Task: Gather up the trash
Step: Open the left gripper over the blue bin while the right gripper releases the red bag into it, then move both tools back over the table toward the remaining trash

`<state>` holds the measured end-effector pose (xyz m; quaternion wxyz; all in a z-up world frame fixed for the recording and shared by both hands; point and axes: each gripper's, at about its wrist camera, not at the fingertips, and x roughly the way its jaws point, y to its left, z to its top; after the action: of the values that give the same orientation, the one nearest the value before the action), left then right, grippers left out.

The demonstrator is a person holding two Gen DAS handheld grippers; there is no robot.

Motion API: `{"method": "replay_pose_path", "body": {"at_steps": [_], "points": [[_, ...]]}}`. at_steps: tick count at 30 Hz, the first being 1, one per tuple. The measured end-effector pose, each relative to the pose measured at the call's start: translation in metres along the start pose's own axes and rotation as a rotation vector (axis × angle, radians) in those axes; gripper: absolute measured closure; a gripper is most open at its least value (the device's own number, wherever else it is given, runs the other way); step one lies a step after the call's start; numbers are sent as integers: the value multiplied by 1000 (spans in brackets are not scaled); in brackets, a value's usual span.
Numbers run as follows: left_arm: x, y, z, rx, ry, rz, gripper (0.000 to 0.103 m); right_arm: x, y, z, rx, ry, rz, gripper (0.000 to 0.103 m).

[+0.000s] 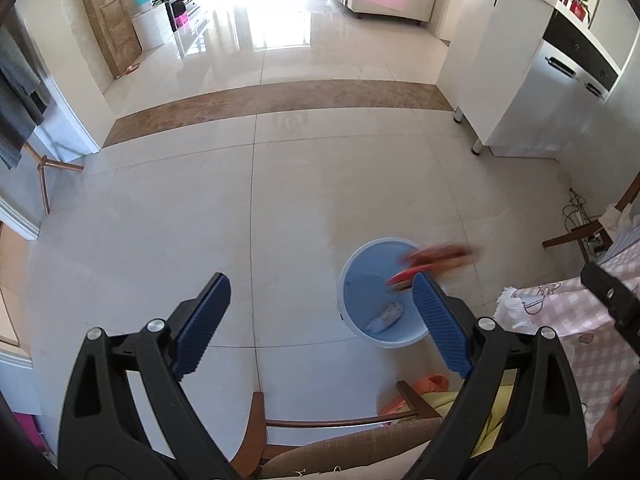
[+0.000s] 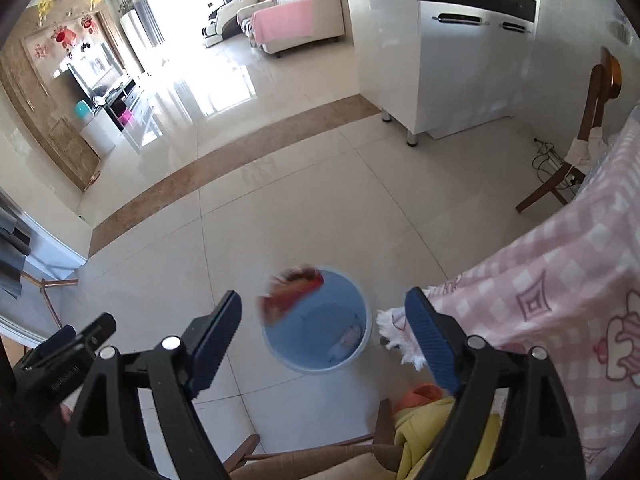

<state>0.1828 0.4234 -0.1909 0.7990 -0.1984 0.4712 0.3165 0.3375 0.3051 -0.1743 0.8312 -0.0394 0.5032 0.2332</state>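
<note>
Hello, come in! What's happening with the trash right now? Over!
Left tool open, empty. Right tool open, empty. Red wrapper blurred in mid-air over the blue bin. Nothing blocking the bin.

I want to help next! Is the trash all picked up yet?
Partly. A white crumpled scrap already lies in the blue bin. A blurry red wrapper is in the air at the bin's rim, apparently falling in. Both the left tongs and the right tongs are open and empty. No other trash shows on the floor here; the tabletop is out of view.
</note>
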Motion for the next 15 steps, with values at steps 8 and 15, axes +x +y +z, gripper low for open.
{"method": "replay_pose_path", "body": {"at_steps": [8,15], "points": [[-23,-4,-8,20,-33,-55,13,-31,-11,-15,-11,-26,8,21],[-42,-23,-16,56,-59,-93,13,-74,-24,-31,-13,-95,9,21]]}}
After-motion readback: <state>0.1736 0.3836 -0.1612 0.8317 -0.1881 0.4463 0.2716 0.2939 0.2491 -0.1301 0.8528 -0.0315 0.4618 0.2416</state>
